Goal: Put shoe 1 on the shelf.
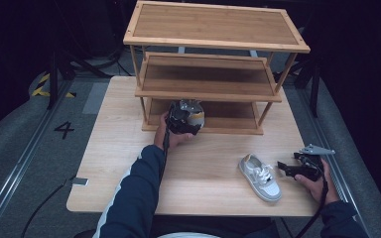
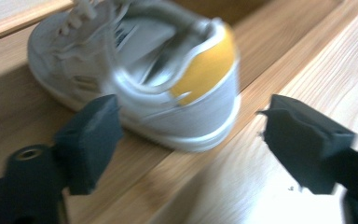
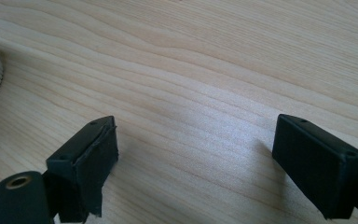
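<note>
1. The left gripper (image 2: pixel 186 140) is at the front edge of the bamboo shoe rack's (image 1: pixel 213 29) bottom shelf, with its jaws spread wide and nothing between them.
2. Just past those jaws a sneaker (image 2: pixel 140 79) sits on the bottom shelf, heel toward the gripper. It is pale grey and white with a yellow heel patch, a white sole and white laces; the left gripper view is blurred, so finer detail is lost.
3. A second sneaker (image 1: pixel 261 177) lies on the table (image 1: pixel 119 148) in front of the rack, off to its right. It is grey and white with white laces, its toe pointing toward the person.
4. The right gripper (image 1: pixel 288 168) is held just right of that second sneaker, low over the table, its jaws wide apart and holding nothing.
</note>
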`<state>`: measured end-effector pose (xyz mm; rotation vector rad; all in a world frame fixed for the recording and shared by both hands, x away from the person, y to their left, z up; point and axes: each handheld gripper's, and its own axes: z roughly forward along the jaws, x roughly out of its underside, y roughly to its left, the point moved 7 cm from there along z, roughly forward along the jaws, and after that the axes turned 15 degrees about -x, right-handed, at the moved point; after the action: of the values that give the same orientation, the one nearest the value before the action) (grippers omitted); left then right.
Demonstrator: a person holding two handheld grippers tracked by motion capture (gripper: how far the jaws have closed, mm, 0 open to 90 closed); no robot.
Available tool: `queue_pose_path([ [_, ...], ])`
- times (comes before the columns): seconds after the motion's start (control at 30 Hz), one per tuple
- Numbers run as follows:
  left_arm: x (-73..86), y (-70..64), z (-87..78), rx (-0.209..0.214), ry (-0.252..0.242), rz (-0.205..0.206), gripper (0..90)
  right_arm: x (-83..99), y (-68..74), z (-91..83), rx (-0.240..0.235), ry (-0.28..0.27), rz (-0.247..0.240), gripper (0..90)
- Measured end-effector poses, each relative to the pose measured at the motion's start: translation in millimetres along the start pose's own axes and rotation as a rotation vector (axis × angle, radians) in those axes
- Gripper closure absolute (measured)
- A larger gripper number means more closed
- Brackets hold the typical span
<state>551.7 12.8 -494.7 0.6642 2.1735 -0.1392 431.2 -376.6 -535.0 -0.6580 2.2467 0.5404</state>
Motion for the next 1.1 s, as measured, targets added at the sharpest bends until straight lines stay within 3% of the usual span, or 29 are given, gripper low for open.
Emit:
queue_pose_path([
  [0.1, -1.6, -0.1, 7.0, -0.103, -0.007, -0.046, 15.8, 0.0, 0.0, 0.0, -0.001, 0.001, 0.000, 14.3],
  [0.13, -1.1, 0.3, 10.3, -0.135, 0.014, -0.074, 15.9, 0.0, 0.0, 0.1, -0.001, 0.001, 0.000, 14.3],
  [0.2, -0.8, -0.5, 15.5, -0.165, 0.022, -0.085, 16.1, -0.1, -0.1, 0.1, -0.002, 0.000, -0.001, 14.3],
  [0.3, -2.0, -1.9, 18.3, -0.157, 0.015, -0.070, 14.8, -0.1, -0.1, 0.1, -0.002, 0.001, -0.001, 14.3],
  [0.33, -3.4, 0.6, 20.2, -0.157, 0.007, -0.046, 14.4, -0.2, -0.2, 0.1, -0.002, 0.001, -0.003, 14.3],
  [0.57, -1.1, 11.0, 17.3, -0.078, 0.003, 0.010, 21.2, 0.6, 0.2, -0.4, -0.003, 0.001, -0.004, 14.4],
  [0.63, 1.9, 15.6, 14.7, -0.047, 0.004, -0.021, 24.7, 0.7, 0.1, -0.4, -0.003, 0.001, -0.004, 14.4],
  [0.67, 2.4, 16.6, 13.9, -0.043, 0.007, -0.011, 25.9, 0.7, 0.1, -0.4, -0.003, 0.001, -0.003, 14.4],
  [0.73, 2.1, 18.0, 13.8, -0.033, 0.006, 0.017, 26.6, 0.7, 0.1, -0.4, -0.003, 0.001, -0.004, 14.4],
  [0.8, -0.3, 20.5, 14.8, -0.032, 0.001, 0.071, 27.3, 0.7, 0.0, -0.4, -0.003, 0.001, -0.004, 14.4],
  [0.87, -0.2, 21.3, 14.8, -0.019, 0.014, 0.070, 27.6, 0.7, 0.0, -0.3, -0.004, 0.001, -0.004, 14.4],
  [0.9, -0.5, 23.7, 14.7, -0.014, 0.012, 0.096, 28.0, 0.7, 0.0, -0.3, -0.004, 0.001, -0.004, 14.4],
  [0.93, -2.8, 30.5, 15.7, -0.040, -0.011, 0.157, 29.1, 0.7, -0.1, -0.3, -0.004, 0.001, -0.004, 14.3],
  [0.97, -0.2, 29.1, 14.4, -0.034, 0.011, 0.108, 30.7, 0.7, -0.1, -0.3, -0.004, 0.001, -0.005, 14.4],
  [1.0, -1.5, 35.8, 14.8, -0.044, -0.002, 0.157, 31.6, 0.7, 0.0, -0.3, -0.004, 0.001, -0.004, 14.4],
  [1.03, 1.7, 32.0, 13.5, -0.027, 0.018, 0.092, 32.8, 0.8, 0.1, -0.3, -0.004, 0.001, -0.003, 14.4],
  [1.1, 1.5, 35.4, 10.2, -0.022, 0.003, 0.090, 35.5, 0.8, 0.1, -0.4, -0.004, 0.001, -0.004, 14.4],
])
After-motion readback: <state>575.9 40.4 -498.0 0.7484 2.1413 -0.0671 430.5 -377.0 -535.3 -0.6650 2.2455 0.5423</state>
